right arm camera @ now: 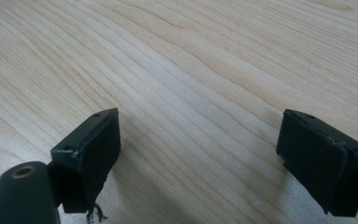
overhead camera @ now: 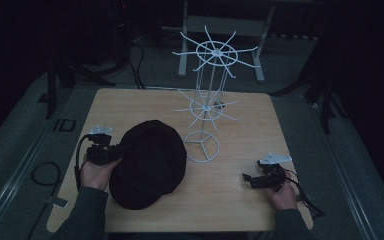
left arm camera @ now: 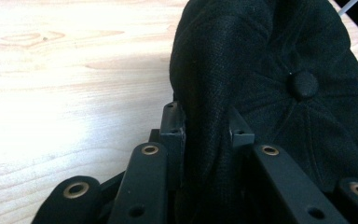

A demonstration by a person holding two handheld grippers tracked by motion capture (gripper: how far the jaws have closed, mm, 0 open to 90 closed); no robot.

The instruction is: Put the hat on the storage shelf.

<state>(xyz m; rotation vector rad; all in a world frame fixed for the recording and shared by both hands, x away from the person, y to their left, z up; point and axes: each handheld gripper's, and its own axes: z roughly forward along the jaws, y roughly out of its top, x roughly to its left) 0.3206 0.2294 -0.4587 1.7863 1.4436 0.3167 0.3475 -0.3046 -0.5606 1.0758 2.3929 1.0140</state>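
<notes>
At a wooden table (overhead camera: 240, 200), the left gripper (left arm camera: 206, 126) clamps a fold of a black cap (overhead camera: 150, 162) at the cap's nine o'clock edge; a white wire rack (overhead camera: 207, 100) stands at its two o'clock, while the right gripper (right arm camera: 198, 149) rests with jaws spread wide on bare wood at four o'clock

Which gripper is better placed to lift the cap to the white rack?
Left. The left gripper is already shut on the cap at its edge. The right gripper is open over the table, apart from the cap and the rack.
</notes>
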